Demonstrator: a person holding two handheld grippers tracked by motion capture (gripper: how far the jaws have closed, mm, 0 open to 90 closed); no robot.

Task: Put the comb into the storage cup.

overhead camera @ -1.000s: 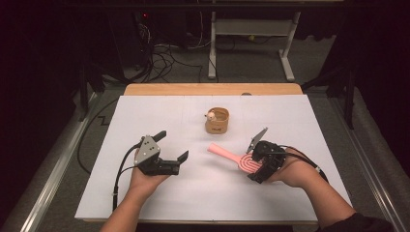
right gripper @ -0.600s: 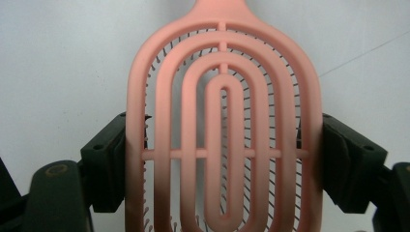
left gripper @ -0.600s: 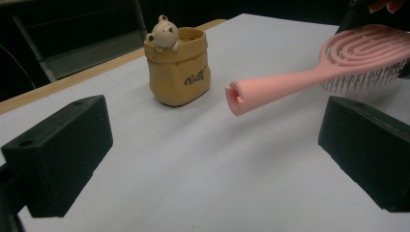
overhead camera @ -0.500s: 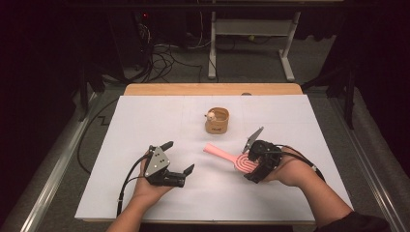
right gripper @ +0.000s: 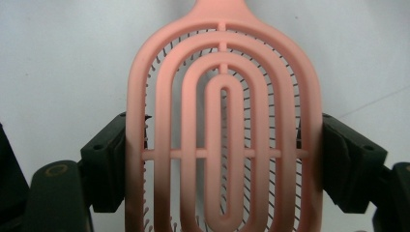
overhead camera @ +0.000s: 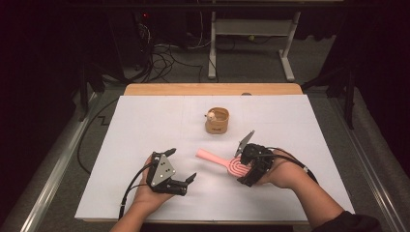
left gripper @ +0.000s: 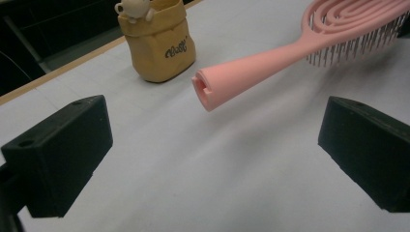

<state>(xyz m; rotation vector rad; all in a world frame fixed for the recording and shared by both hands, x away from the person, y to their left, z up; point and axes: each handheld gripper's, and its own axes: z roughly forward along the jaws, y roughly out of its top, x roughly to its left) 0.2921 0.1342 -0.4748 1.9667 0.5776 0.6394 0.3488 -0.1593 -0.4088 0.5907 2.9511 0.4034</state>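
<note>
High view: a white table [overhead camera: 145, 125] with a person's two hands reaching in from the near edge, each holding one of the tongs.
Right gripper [overhead camera: 247, 166]: clenched on the head of the pink hairbrush [overhead camera: 227, 163]; it sits right of the left gripper, well apart from it.
Right gripper view: both black jaws press the two long edges of the oval brush head [right gripper: 222, 140], slotted back toward the camera, bristles showing through the slots toward the table.
Hairbrush handle: sticks out from the right gripper toward the left gripper, its hollow round end [left gripper: 205, 89] free and clear of the table surface.
Left gripper [overhead camera: 181, 166]: released, jaws wide apart with nothing between them, low over the table.
Left gripper view: the handle end lies ahead of the jaws, between their lines, not touched by either.
Tan pouch [overhead camera: 217, 121]: stands upright beyond both grippers, farther from the person, closer to the right gripper's side; a small pale figure [left gripper: 135, 7] peeks over its rim.
Pouch and brush: apart, not touching.
Cables: one trails from each gripper back toward the person's wrist.
</note>
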